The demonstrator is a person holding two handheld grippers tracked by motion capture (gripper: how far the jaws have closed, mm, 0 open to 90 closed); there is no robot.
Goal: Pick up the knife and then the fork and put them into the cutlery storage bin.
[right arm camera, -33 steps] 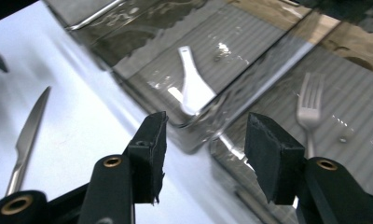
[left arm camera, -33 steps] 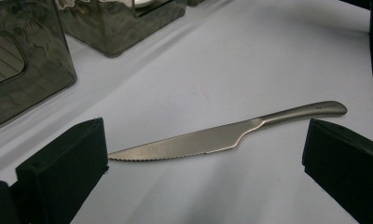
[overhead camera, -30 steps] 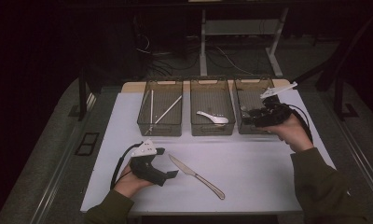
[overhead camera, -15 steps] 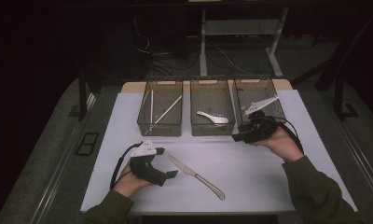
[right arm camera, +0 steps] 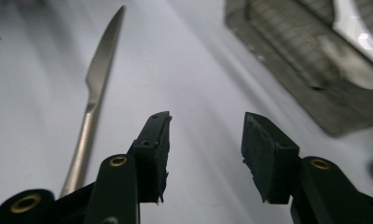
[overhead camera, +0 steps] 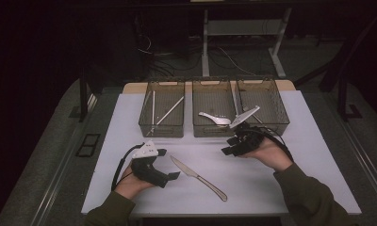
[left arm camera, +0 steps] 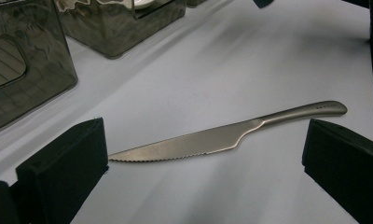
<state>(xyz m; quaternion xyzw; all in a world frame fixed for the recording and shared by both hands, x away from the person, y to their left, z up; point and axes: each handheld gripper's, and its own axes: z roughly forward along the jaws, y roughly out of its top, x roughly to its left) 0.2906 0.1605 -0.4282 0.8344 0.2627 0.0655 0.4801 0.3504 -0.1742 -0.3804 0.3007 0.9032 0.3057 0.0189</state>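
Right gripper (overhead camera: 230, 147), half open and empty, nears our knife (overhead camera: 199, 178); next we straddle its handle and close.

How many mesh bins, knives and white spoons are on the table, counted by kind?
Mesh bins: 3
Knife: 1
White spoon: 1
Total: 5

There is one knife (overhead camera: 198, 178) on the table (overhead camera: 290, 183). There are three see-through bins (overhead camera: 161, 113) in a row. One white spoon (overhead camera: 215, 118) lies in the middle bin. Two hand-held grippers (overhead camera: 168, 179) are here.
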